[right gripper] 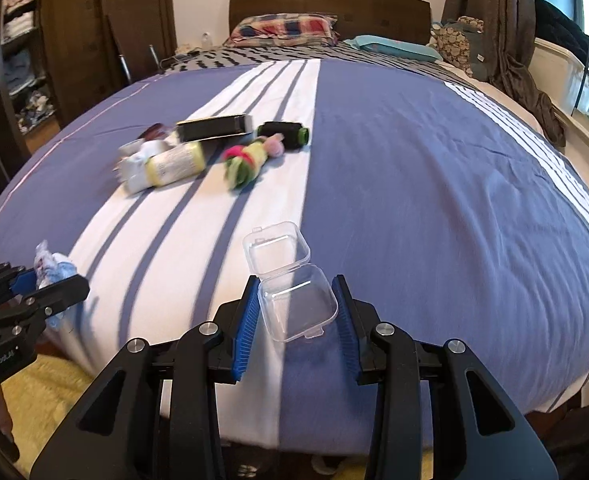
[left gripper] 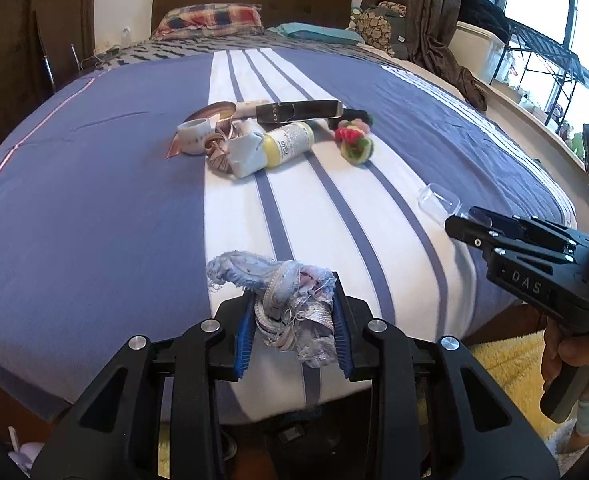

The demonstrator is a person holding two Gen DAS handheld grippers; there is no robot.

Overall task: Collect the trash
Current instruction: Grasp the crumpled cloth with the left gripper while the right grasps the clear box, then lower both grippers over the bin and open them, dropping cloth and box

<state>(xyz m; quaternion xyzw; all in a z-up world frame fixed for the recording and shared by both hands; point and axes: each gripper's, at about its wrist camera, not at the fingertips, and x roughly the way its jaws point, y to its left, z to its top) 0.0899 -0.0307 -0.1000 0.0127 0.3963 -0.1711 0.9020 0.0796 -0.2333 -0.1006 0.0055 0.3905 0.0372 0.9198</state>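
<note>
**Both grippers loaded at the foot of the bed**

On the striped blue-and-white bedspread [left gripper: 94, 200], a pile of clutter lies well beyond both grippers. The left gripper [left gripper: 294, 320] is clamped on a frayed light-blue rag [left gripper: 290, 300]. The right gripper [right gripper: 296, 316] grasps a clear plastic hinged box [right gripper: 298, 308], lid open, between its blue pads.

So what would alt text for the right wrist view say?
The right hand-held gripper grips an open clear plastic case over a striped blue bedspread. Bottles and a woolly toy lie farther up; the left hand-held gripper holds a rag.
</note>
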